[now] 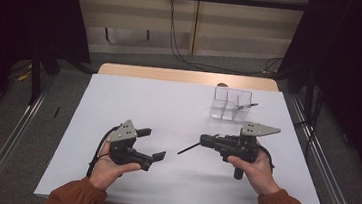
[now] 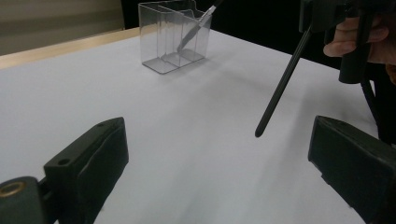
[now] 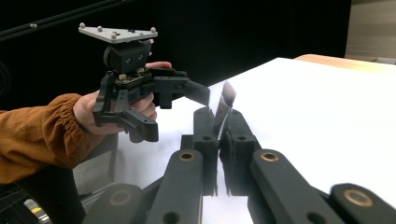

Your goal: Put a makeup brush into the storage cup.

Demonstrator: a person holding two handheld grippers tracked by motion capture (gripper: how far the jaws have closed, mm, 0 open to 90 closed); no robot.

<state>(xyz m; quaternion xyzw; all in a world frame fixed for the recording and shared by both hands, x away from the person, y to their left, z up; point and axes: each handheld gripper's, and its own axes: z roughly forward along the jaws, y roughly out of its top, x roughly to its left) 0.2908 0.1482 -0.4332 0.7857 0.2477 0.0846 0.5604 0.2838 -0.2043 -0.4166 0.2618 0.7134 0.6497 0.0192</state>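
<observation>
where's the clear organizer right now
In the high view the clear organizer stands at the table's far right, beyond the right gripper, one brush leaning inside.

I see a white rectangular tabletop (image 1: 167, 116) with a light wooden far edge (image 1: 186, 76), standing on grey carpeted floor (image 1: 56, 120). Beyond it, black cables (image 1: 183, 57) trail down a beige panelled wall (image 1: 236, 32); black curtains (image 1: 21, 16) flank both sides.

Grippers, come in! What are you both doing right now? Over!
Left gripper open, empty, above table. Right gripper shut on thin black brush, handle angled down. Clear organizer far side, one brush inside. Nothing between.
</observation>
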